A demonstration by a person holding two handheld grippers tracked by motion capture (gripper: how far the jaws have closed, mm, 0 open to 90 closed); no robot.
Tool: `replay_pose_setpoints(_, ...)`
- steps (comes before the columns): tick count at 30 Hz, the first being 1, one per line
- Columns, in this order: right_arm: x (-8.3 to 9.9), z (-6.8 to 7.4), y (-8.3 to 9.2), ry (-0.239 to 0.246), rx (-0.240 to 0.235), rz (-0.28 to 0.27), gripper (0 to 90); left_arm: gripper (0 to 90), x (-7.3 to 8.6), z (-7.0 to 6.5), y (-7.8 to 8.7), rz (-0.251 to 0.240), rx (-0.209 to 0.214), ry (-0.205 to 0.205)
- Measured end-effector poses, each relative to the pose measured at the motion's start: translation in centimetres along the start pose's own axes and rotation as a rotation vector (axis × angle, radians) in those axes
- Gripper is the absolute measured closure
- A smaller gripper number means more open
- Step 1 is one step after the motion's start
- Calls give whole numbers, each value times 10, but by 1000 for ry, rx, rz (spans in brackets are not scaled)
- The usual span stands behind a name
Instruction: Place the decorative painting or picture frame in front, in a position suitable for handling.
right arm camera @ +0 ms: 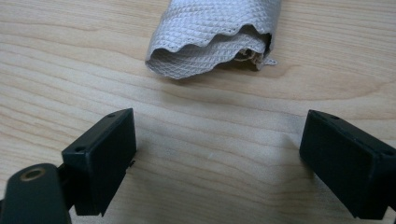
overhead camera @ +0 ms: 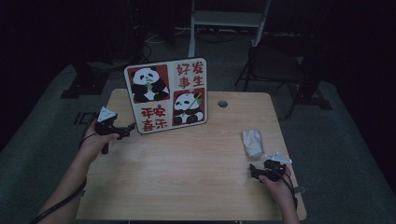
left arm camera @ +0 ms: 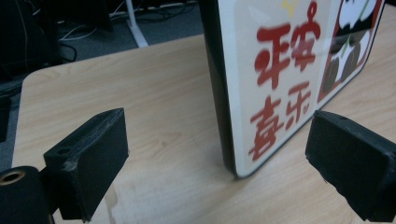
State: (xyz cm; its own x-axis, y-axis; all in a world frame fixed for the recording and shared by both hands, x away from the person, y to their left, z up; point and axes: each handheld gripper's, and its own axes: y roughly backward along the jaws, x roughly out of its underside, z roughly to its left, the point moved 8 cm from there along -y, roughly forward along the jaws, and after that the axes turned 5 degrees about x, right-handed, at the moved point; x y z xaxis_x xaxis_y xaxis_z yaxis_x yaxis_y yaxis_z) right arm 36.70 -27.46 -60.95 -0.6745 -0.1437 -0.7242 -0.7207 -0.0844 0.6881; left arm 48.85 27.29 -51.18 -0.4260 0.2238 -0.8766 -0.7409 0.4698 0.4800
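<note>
An upright panda sign board (overhead camera: 166, 95) with red Chinese characters stands at the back left of the wooden table (overhead camera: 187, 163). My left gripper (overhead camera: 122, 132) is open just left of the board's lower left corner (left arm camera: 243, 158), and that corner sits between its jaws in the left gripper view. A folded grey cloth (overhead camera: 253, 142) lies at the right side of the table. My right gripper (overhead camera: 261, 170) rests open on the table just short of the cloth (right arm camera: 210, 37), nothing between its jaws.
A round cable hole (overhead camera: 222, 103) sits in the table's back right. A dark folding chair (overhead camera: 275, 60) and a white frame (overhead camera: 224, 21) stand on the floor behind the table. The table's middle is bare wood.
</note>
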Motion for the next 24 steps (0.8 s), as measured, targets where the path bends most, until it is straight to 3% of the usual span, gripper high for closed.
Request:
replay_pose_setpoints(10,0,0,0,0,0,0,103,66,-25,7,-11,-19,-12,-13)
replay_pose_setpoints(11,0,0,0,0,0,0,103,66,-30,7,-14,-27,1,3)
replay_pose_setpoints(13,0,0,0,0,0,0,103,65,-30,7,-14,-27,1,3)
replay_pose_setpoints(16,0,0,0,0,0,0,103,65,-44,10,-20,-40,17,0)
replay_pose_setpoints(18,0,0,0,1,0,0,103,65,-50,9,-22,-56,41,27)
replay_pose_setpoints(24,0,0,0,0,0,0,103,65,-61,11,-27,-74,40,20)
